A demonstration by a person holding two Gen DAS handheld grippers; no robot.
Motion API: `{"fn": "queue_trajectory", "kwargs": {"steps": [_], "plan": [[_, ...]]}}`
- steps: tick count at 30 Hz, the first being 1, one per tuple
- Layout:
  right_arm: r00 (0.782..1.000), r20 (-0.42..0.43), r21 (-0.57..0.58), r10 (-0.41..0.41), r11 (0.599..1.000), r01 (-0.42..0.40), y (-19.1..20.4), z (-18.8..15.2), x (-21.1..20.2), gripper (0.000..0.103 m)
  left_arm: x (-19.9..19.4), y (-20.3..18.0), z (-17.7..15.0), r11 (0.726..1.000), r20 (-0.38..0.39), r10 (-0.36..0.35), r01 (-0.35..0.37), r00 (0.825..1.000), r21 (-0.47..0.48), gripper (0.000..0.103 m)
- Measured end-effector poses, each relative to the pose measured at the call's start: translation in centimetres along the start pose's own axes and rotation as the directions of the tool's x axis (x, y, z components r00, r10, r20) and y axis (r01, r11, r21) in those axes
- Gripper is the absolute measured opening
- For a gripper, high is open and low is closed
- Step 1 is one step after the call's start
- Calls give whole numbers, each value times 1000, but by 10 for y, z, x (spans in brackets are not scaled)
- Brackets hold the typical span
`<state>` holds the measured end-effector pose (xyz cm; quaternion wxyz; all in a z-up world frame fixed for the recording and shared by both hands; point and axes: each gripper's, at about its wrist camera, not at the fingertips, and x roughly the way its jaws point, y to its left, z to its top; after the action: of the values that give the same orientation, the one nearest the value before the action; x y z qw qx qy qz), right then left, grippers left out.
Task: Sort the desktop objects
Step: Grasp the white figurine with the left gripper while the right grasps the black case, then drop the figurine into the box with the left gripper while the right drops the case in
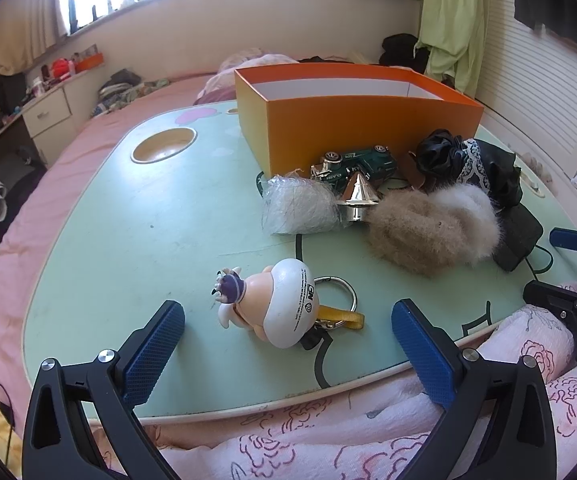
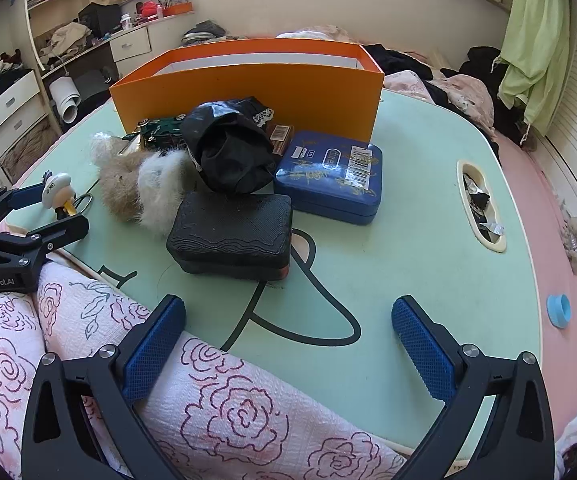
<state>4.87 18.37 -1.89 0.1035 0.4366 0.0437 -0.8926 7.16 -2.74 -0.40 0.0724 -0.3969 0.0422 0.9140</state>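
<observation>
My left gripper point(image 1: 288, 336) has its jaws wide apart and holds nothing. Right between them, but a little farther out, lies the little toy figure keychain point(image 1: 276, 304) on its side, with its metal ring point(image 1: 338, 296) and yellow strap point(image 1: 342, 318) behind it. My right gripper point(image 2: 288, 340) also has its jaws wide apart and empty, low over the near edge of the green surface point(image 2: 408, 272).

Farther out from the right jaws sits the black case point(image 2: 232, 236), touching the fluffy fur ball point(image 2: 140, 188). A black cloth bundle point(image 2: 228, 152) rests partly on the case, and the blue tin point(image 2: 328, 176) is just beside it. The orange box point(image 1: 352, 120) stands at the back, open on top, with the green toy car point(image 1: 356, 162) and shiny cone point(image 1: 356, 196) in front of it.

I think the round toy could slip or roll when the jaws squeeze it, because it is smooth. The ring could dangle and catch the box rim. Grabbing the case could tip the cloth off.
</observation>
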Motion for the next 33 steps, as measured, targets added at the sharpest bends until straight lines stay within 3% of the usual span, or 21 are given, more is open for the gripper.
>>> {"fn": "queue_trajectory", "kwargs": {"steps": [11,12,13,15,17,18,20,23,26,27,33], "plan": [[1000,3,-15,8,1000,-8,-7,-12,-9,103,-4,-1,-2,1000,18,1,-1,1000,-2,102],[1000,4,-19,14,1000,-14,-7,-11,-9,103,-6,-2,-3,1000,30,-3,3,1000,2,96],[1000,5,-19,16,1000,-16,-8,-11,-9,103,-9,-2,-3,1000,46,-10,10,999,10,79],[1000,23,-19,17,1000,-17,-6,-11,-8,103,-14,-5,-4,999,64,-25,23,998,32,59],[998,40,-39,44,998,-42,-4,-11,-10,102,-15,-8,-3,998,68,-40,37,997,48,43],[997,65,-52,51,998,-47,-2,-10,-14,102,-16,-9,-3,998,70,-46,43,996,52,41],[994,99,-71,40,997,-33,0,-6,-19,101,-17,-9,-2,998,72,-51,47,996,51,40],[993,108,-84,47,996,-38,2,1,-18,92,-18,-6,0,997,77,-63,60,995,44,40],[994,87,-71,71,995,-65,2,7,-10,74,-18,-7,0,997,84,-71,68,994,44,40],[994,72,-68,87,994,-82,1,7,-6,63,-20,-7,0,996,89,-79,75,993,46,40],[981,149,-29,121,993,-118,-12,-7,-30,62,-38,-10,8,992,131,-116,108,985,65,40]]}}
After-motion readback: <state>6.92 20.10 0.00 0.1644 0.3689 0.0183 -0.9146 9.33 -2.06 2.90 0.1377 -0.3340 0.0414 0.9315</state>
